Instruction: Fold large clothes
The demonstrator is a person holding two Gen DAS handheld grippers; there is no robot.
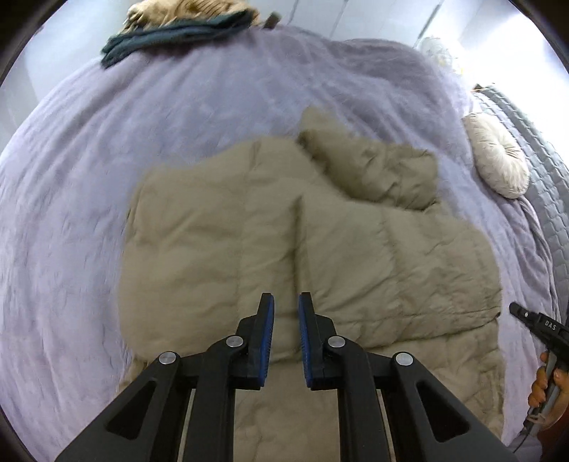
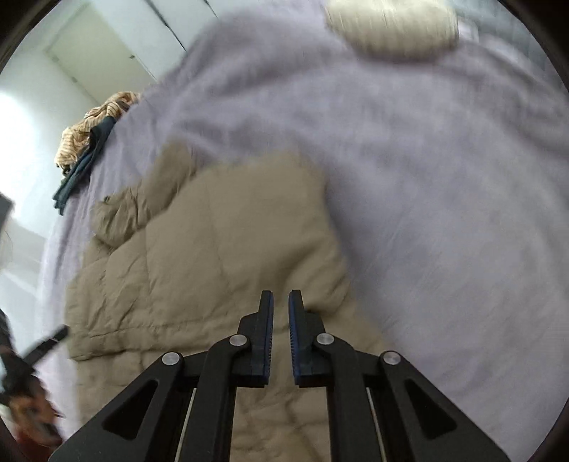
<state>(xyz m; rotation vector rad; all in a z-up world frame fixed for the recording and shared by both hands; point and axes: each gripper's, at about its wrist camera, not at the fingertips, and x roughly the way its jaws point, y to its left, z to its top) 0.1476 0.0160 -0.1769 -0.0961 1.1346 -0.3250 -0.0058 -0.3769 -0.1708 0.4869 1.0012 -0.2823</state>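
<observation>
The only lettering you can read is "DAS", white on the black body of your right gripper (image 1: 526, 316), which pokes in at the lower right edge of the left wrist view with your hand (image 1: 547, 383) wrapped round its handle.

Your left gripper (image 1: 286, 302) has its blue-padded jaws drawn nearly together with only a narrow slit between them, and nothing is pinched there; it hangs above the jacket. In its own view your right gripper (image 2: 281, 298) is likewise closed and empty.

The khaki quilted jacket (image 1: 320, 241) lies spread on the lavender bedspread (image 1: 89, 177), directly under both tools, with one puffy sleeve (image 1: 373, 167) folded back across its upper part.

Around it: a round cream cushion (image 1: 498, 160) rests at the bed's right side against a grey quilted cover (image 1: 533, 142). At the far edge sits a pile of other clothes, a dark teal garment (image 1: 177, 33) under a striped tan one (image 2: 96, 128). Nothing sits on the jacket itself. The right wrist view is motion-blurred, so finer detail there is lost.
</observation>
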